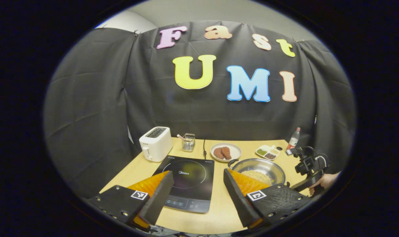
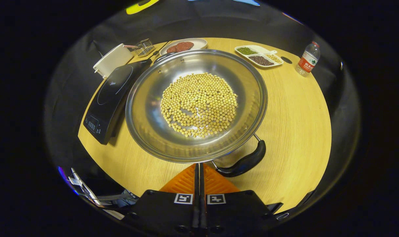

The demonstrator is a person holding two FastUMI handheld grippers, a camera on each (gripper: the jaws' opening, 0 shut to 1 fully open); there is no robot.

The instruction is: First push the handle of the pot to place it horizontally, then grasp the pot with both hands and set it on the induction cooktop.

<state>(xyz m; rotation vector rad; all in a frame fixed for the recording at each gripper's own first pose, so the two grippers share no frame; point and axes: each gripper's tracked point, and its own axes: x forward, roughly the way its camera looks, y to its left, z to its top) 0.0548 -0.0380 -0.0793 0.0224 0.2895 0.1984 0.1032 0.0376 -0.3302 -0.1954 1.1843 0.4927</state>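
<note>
1. The left gripper (image 1: 196,197) hovers wide open, holding nothing, above the counter (image 1: 219,214).
2. The right gripper (image 2: 199,171) is closed and empty, tips at the pot (image 2: 196,105) rim's 6 o'clock.
3. The pot sits at the induction cooktop's (image 2: 109,98) 3 o'clock, handle (image 2: 242,163) toward 5 o'clock.

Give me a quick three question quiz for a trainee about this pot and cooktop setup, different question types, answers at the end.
1. True or false: the pot already sits on the cooktop.
2. What fills the pot? A) water B) yellow beans C) meat
3. Fill in: the right gripper is ____, the left gripper is ____.

Key:
1. False; it stands on the table beside the cooktop.
2. B, the beans.
3. Shut; open.
</note>
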